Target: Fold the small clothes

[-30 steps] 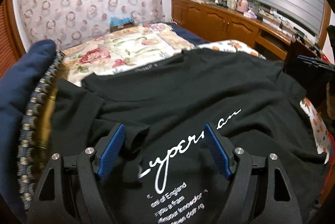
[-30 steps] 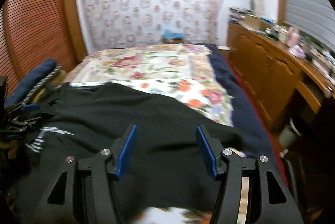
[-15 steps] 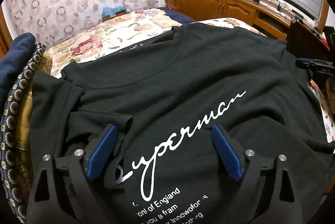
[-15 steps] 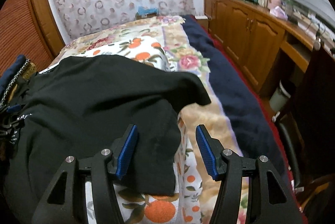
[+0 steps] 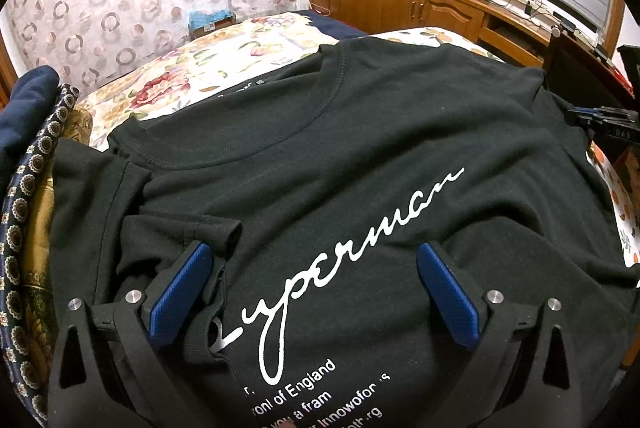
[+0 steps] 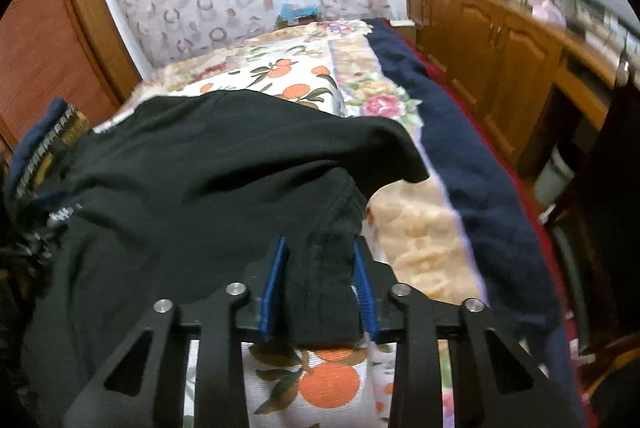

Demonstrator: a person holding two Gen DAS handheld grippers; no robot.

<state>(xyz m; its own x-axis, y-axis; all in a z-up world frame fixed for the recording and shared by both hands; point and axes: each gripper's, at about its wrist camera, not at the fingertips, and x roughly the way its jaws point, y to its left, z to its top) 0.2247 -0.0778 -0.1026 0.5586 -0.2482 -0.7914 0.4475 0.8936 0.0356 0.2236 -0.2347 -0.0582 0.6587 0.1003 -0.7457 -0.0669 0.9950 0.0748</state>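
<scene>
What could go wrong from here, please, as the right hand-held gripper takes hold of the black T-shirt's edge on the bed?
1. The right hand-held gripper is closing on a thick bunched roll of the black T-shirt; it may catch several layers, giving an uneven fold.
2. That bunch hangs near the side of the floral bedspread; a pull could drag the shirt off.
3. The left sleeve lies folded over the chest beside the open left hand-held gripper and may shift.

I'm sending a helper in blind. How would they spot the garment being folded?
Find the bed with the floral, orange-printed cover. Spread across its near end lies a black T-shirt. Unlike the patterned bedding around it, it is plain black with white script lettering on the chest.
</scene>
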